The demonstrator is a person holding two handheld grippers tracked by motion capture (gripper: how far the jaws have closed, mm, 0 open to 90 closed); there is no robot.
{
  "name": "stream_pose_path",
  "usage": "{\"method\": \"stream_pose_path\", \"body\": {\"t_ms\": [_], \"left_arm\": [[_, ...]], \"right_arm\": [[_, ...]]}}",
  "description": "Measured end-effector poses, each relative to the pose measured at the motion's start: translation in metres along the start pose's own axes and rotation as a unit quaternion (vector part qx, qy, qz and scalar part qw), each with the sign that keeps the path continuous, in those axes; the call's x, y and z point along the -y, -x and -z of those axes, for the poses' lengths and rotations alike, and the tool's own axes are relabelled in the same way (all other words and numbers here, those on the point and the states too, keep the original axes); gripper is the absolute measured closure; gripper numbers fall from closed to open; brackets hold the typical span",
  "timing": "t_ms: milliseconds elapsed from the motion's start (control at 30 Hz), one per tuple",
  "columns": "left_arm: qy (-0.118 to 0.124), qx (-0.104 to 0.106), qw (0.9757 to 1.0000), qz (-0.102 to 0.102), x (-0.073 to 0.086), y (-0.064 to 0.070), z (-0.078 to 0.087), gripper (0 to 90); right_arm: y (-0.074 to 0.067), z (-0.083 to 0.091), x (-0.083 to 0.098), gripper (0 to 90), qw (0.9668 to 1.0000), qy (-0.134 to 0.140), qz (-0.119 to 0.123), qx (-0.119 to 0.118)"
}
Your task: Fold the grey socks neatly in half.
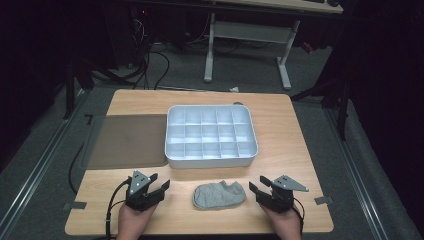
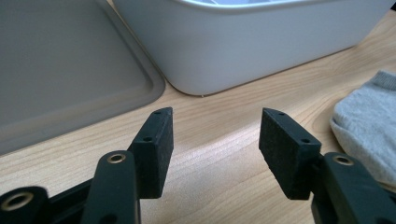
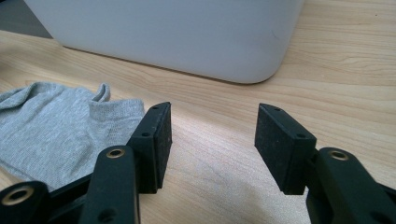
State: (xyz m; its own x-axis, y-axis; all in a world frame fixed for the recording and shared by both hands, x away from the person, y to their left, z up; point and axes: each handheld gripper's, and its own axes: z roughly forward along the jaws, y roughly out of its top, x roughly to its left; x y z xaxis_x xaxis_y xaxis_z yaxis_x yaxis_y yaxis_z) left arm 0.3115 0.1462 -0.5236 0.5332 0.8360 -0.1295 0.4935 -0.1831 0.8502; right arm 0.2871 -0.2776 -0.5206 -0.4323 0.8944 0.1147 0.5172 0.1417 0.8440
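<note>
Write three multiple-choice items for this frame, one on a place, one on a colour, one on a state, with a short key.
1. Where does the sock lie?
A. inside the divided box
B. on the table between the two grippers
C. on the grey lid

2. What colour is the divided box?
A. white
B. black
C. red

3. How do the left gripper and the right gripper stand?
A. both shut on the sock
B. left shut, right open
C. both open, holding nothing

Key: 1 B, the high view shows it on bare wood between the hands. 2 A, its walls and dividers are white. 3 C, each gripper view shows bare table between spread pads.
</note>
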Motion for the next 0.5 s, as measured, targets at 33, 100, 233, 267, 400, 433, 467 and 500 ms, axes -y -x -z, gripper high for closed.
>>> {"method": "stream_pose_path", "body": {"t_ms": [33,100,233,267,400,433,467,500], "left_arm": [[-0.002,0.0,1.0,-0.001,0.0,0.0,0.0,45.0],[-0.002,0.001,1.0,-0.002,0.0,0.0,0.0,45.0],[-0.003,0.002,1.0,-0.007,-0.001,0.002,0.0,44.5],[-0.003,0.001,0.9999,-0.01,-0.001,0.002,0.0,44.1],[-0.002,-0.001,1.0,-0.009,0.0,0.002,0.001,42.7],[-0.002,-0.002,0.9999,-0.011,0.0,0.002,0.001,42.4],[-0.002,-0.004,0.9999,-0.012,0.0,0.002,0.001,42.2],[-0.001,-0.005,0.9999,-0.013,0.0,0.002,0.002,42.1]], "right_arm": [[0.0,0.0,0.0,47.2,1.0,0.0,0.0,0.001],[0.0,-0.001,0.0,47.2,1.0,-0.001,-0.001,0.002],[-0.003,-0.001,-0.001,47.1,1.0,0.002,-0.001,-0.002],[-0.004,0.0,-0.002,47.1,1.0,0.007,0.003,-0.001],[-0.009,0.002,-0.009,47.1,0.9998,0.017,0.01,-0.001],[-0.009,0.002,-0.011,47.2,0.9997,0.018,0.013,0.002],[-0.01,0.002,-0.014,47.6,0.9996,0.021,0.018,0.004],[-0.011,0.002,-0.016,48.1,0.9995,0.024,0.02,0.006]]}}
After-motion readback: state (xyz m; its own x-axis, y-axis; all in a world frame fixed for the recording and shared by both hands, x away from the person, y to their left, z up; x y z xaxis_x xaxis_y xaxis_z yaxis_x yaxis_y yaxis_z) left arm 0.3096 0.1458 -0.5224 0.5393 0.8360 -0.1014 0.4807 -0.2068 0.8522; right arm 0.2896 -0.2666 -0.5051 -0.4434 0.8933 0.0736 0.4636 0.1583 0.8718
